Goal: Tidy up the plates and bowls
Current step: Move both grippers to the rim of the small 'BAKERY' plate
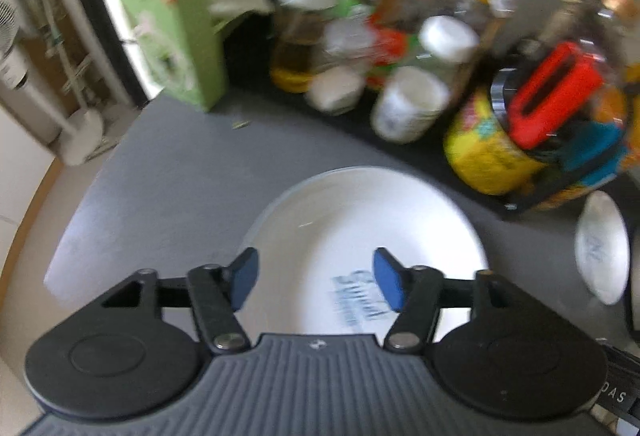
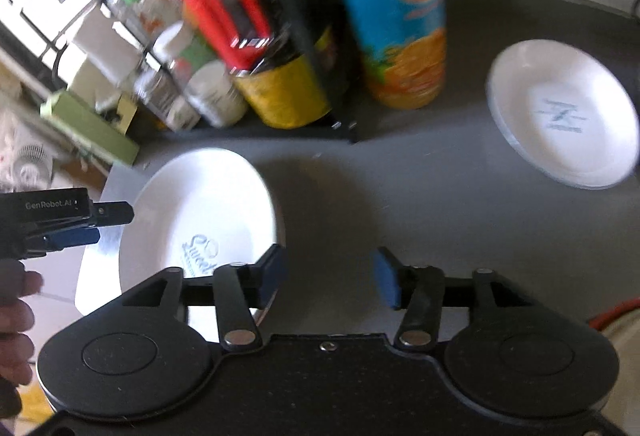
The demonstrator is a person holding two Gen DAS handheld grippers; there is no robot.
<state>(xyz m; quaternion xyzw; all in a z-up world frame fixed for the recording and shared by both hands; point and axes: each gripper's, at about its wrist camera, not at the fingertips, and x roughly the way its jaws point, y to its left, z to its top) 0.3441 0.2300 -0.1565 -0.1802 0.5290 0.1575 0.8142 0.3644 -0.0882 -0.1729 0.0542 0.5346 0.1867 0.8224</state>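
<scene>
You appear to be at the start of a pickup, with nothing gathered yet. On your left, the left gripper (image 1: 316, 282) hovers over the large white plate (image 1: 360, 236), its blue fingers (image 1: 244, 278) wide apart and holding nothing. The plate lies flat on the grey surface (image 1: 168, 187). To its right, the right gripper (image 2: 328, 278) hangs over bare surface, fingers apart and empty. Farther right sits a smaller white bowl (image 2: 560, 111), well apart from the plate. Next, you likely need to close on a rim.

Bright window glare, heavy motion blur, fisheye-bent edges.
</scene>
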